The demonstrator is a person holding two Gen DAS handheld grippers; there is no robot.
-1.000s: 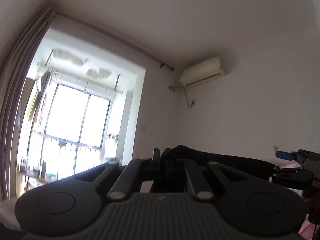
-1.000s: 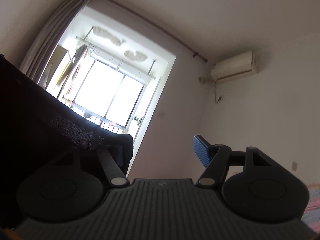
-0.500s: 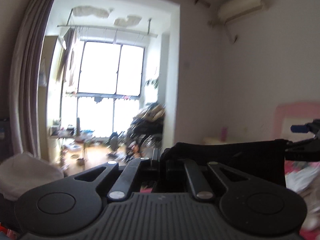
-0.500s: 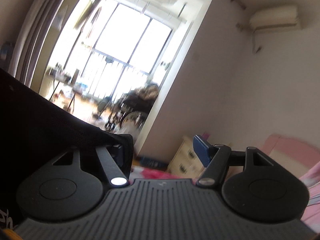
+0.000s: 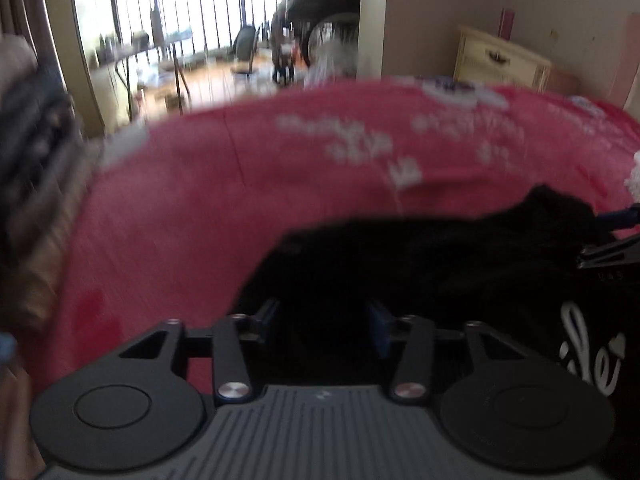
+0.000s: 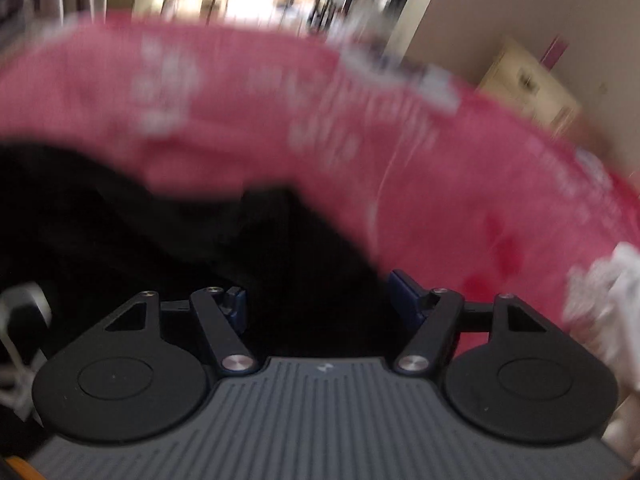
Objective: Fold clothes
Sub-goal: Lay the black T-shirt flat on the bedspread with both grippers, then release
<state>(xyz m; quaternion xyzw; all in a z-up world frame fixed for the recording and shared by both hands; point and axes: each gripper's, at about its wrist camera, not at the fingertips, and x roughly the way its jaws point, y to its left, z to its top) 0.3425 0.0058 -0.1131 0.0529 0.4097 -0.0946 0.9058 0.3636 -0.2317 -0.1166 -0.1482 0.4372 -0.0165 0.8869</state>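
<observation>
The black garment (image 5: 460, 264) lies on the pink bed (image 5: 240, 184), toward 3 o'clock. The left gripper (image 5: 324, 322), jaws just parted, and the right gripper (image 6: 320, 300), similarly wide, apparently grip nothing; released cloth may bunch, spoiling the fold.

**Garment on the bed, room beyond**

The garment (image 5: 460, 264) lies on the bed (image 5: 224, 200), at its near side, spreading from before the left gripper (image 5: 324, 320) rightward to the right gripper (image 6: 320, 300). Behind the bed, a cabinet (image 5: 500, 60) stands against the wall at right. A railed window (image 5: 180, 0) lies behind at left, with a table (image 5: 160, 48) before it.
</observation>
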